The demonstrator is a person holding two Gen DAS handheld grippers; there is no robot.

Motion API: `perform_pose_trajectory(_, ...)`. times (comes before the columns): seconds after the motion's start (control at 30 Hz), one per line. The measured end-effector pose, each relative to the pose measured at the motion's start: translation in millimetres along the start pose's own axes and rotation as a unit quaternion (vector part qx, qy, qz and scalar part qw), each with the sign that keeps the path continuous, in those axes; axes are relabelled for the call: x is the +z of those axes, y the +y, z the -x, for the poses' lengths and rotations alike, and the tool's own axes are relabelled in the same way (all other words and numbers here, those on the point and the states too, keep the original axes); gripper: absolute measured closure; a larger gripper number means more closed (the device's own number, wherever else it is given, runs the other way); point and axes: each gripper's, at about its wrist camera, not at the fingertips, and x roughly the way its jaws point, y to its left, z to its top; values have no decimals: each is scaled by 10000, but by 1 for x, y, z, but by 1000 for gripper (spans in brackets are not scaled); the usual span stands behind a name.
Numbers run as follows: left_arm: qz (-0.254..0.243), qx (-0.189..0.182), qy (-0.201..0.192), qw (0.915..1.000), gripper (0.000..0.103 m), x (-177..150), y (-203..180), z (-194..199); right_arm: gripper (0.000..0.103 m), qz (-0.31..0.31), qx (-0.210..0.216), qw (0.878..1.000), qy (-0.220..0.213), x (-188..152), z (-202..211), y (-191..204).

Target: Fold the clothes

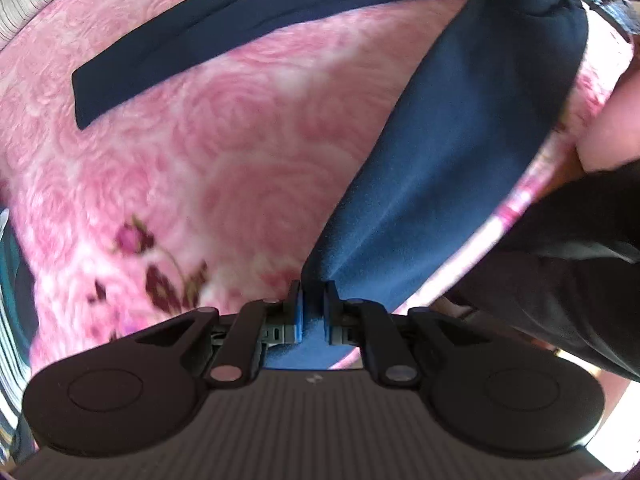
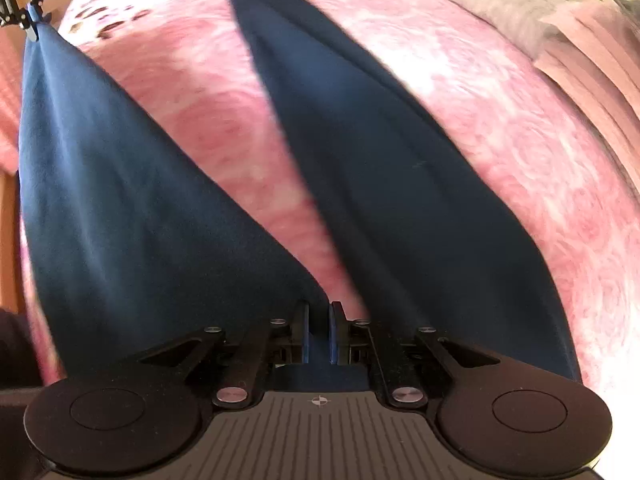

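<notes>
- The left tool pinches the hem end of one leg of the navy trousers, its blue pads pressed onto the cloth. That leg is lifted clear of the pink rose blanket on the bed and runs taut from the tool toward the waist.
- Seen from the right wrist, the same left tool sits high at the far left of the blanket, with the leg fanning down from it.
- The other leg lies flat on the blanket, stretched away toward its far edge, well apart from the lifted leg; a wedge of blanket shows between them.
- The right tool is clamped on the trousers near the crotch or waist, where the two legs meet; exactly which part it grips is hidden beneath it.
- My judgement: the lifted leg is being brought over onto the flat one. To do it well, keep both grips firm and the cloth lightly taut, hold the right tool as the pivot, and match hem to hem and seam to seam before lowering.
</notes>
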Motion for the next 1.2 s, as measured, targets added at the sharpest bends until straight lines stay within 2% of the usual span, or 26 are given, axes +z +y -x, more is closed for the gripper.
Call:
perform_pose_trajectory(0.13,-212,94,118,9997,95,18,15,-22,95,-141,-132,9998,45,3,-15,-8)
perform_pose_trajectory(0.27,-71,25,272,9996,95,25,31,-36,95,-397,-154,9991,25,1,-19,-11)
perform_pose_trajectory(0.3,-37,-3,332,9994,93,26,32,-39,88,-509,-224,9984,-7,0,-15,-9)
perform_pose_trajectory(0.33,-2,9,378,9993,92,25,33,-40,71,-610,-327,9976,-80,-2,-7,-5)
perform_pose_trajectory(0.4,71,219,406,9989,84,19,32,-40,61,-776,-299,9963,-211,-8,9,6)
perform_pose_trajectory(0.5,207,506,447,9975,82,8,35,-36,59,-950,-165,9951,-218,-25,27,27)
perform_pose_trajectory(0.57,270,637,476,9965,75,-3,37,-32,59,-1036,-50,9945,-143,-38,35,42)
perform_pose_trajectory(0.7,290,850,484,9948,71,-24,37,-21,59,-1549,90,9877,212,-64,33,58)
perform_pose_trajectory(0.77,225,959,417,9943,66,-33,31,-16,59,-1683,76,9854,243,-69,35,65)
perform_pose_trajectory(0.83,8,1116,322,9932,60,-41,20,-12,59,-1781,32,9838,220,-69,40,73)
perform_pose_trajectory(0.9,-472,1182,309,9914,53,-53,5,-14,59,-1942,-34,9808,188,-66,44,80)
perform_pose_trajectory(0.97,-935,1221,293,9877,52,-64,-9,-15,59,-2170,-98,9760,166,-61,47,86)
perform_pose_trajectory(1.07,-1441,1071,142,9836,52,-82,-19,-22,59,-2489,-186,9682,160,-49,48,104)
perform_pose_trajectory(1.17,-2016,1114,-40,9731,52,-96,-21,-29,59,-2780,-321,9598,196,-33,42,125)
perform_pose_trajectory(1.2,-2207,1128,-101,9688,52,-100,-22,-31,59,-2985,-352,9535,222,-26,36,133)
